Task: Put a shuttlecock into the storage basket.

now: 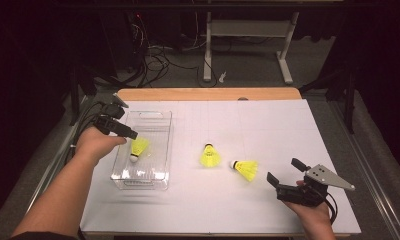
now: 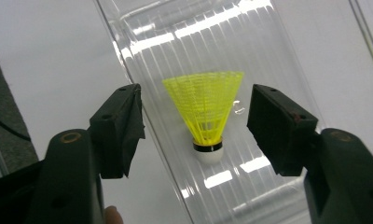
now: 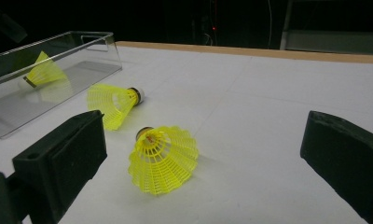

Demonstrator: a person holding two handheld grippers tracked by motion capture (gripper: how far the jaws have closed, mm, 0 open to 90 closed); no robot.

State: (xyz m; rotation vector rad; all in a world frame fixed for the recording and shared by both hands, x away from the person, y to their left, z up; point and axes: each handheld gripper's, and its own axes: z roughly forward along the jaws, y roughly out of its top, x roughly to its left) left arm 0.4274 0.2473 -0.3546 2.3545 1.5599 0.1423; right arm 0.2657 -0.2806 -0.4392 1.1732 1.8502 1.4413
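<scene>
A yellow shuttlecock (image 1: 138,148) (image 2: 205,109) lies inside a clear plastic bin (image 1: 160,125) (image 2: 268,37) at the table's left. My left gripper (image 1: 124,122) (image 2: 196,126) hovers open just above it, its jaws on either side and not touching it. Two more yellow shuttlecocks lie on the white table: one near the middle (image 1: 209,156) (image 3: 111,103) and one to its right (image 1: 245,169) (image 3: 163,158). My right gripper (image 1: 285,171) (image 3: 203,161) is open at the front right, facing the nearer shuttlecock, with nothing between its jaws.
The white table surface (image 1: 268,125) has a wooden strip (image 1: 208,94) along its far edge. Beyond it stand a desk frame (image 1: 248,45) and tangled cables (image 1: 158,60) on the floor. In the right gripper view the bin (image 3: 17,112) sits at far left.
</scene>
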